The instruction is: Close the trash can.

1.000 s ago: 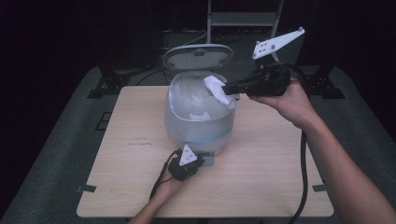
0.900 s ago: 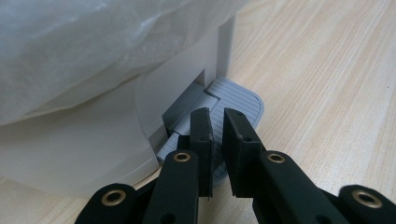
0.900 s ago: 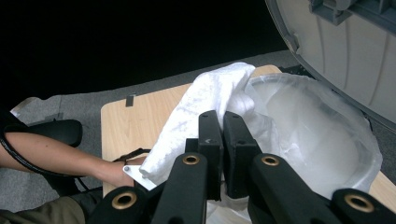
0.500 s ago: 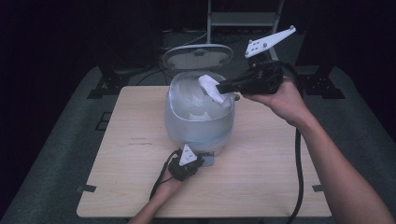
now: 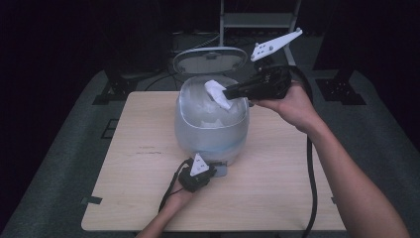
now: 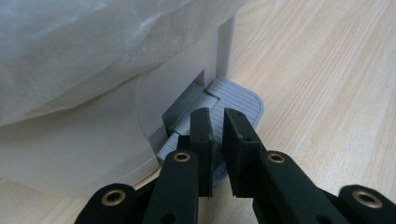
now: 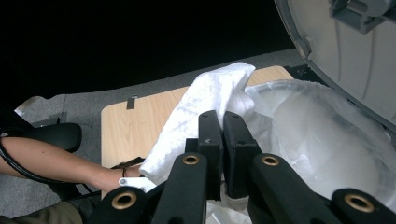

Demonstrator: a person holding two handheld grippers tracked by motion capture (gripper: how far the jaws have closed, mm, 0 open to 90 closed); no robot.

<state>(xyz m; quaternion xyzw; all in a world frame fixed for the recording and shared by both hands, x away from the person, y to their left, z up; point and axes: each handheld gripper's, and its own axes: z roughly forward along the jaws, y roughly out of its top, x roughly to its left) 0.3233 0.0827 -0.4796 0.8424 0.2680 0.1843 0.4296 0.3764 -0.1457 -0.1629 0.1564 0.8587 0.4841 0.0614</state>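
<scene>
Over the open bin: a white tissue held above the liner, not yet dropped.

On the desk (image 5: 148, 198) stands a pedal bin (image 5: 210, 134) lined with a clear bag (image 7: 322, 144), its lid (image 5: 209, 60) tipped up and back. The left hand-held gripper (image 6: 219, 135), jaws nearly together and gripping nothing, presses its tips down on the grey pedal (image 6: 243, 100) at the bin's foot, so the opening step looks done. The right hand-held gripper (image 7: 221, 128) is clamped on a crumpled white tissue (image 7: 205, 102), which hangs over the bin's mouth near its right rim. What is left, I judge, is to let go and release the pedal. In the high view, the tissue's long axis runs slantwise, its free end pointing up and left.
</scene>
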